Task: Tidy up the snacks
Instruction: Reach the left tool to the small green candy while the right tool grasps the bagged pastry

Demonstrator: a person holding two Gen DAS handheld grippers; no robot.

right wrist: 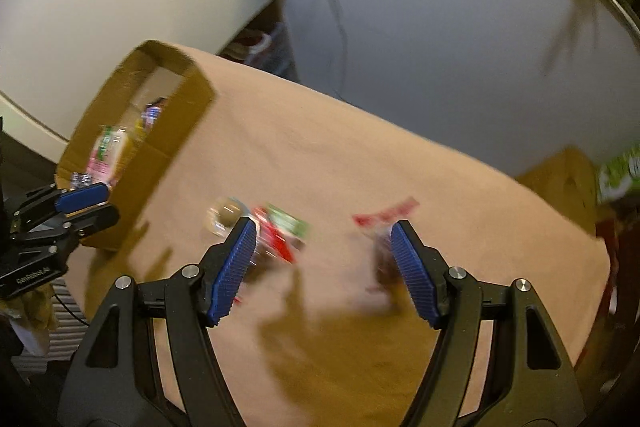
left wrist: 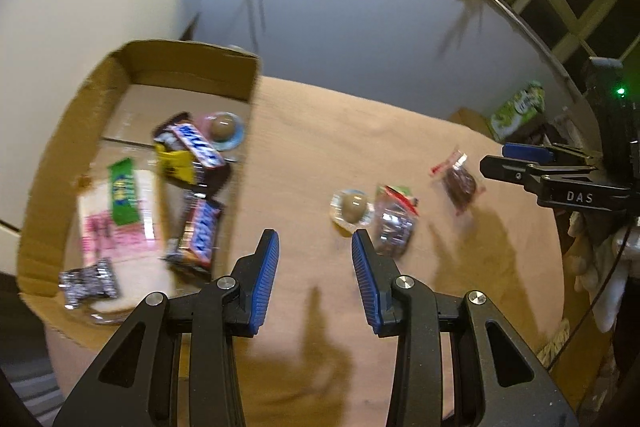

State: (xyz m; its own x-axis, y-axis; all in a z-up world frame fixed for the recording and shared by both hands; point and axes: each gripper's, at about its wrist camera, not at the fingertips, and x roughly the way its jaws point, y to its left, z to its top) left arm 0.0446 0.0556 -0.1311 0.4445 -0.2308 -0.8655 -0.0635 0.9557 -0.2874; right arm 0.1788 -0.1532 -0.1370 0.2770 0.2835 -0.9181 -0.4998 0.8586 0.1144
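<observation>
Both claws, left [left wrist: 315,241] and right [right wrist: 323,233], hang spread and empty (three snacks below) beside the box [left wrist: 192,65].

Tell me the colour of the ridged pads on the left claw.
Blue, on black arms. The pads of the left claw show best in the left wrist view.

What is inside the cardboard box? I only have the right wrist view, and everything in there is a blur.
Observer: The left wrist view shows several snacks in the cardboard box, among them a blue-wrapped bar and a silver foil packet.
Operator: Anything in there like the clear cup lying outside the box?
Observer: Yes, a similar cup with a brown ball lies against the box's right wall.
Operator: Is the left gripper carrying anything?
Observer: No, the left gripper is open with nothing between its fingers.
</observation>
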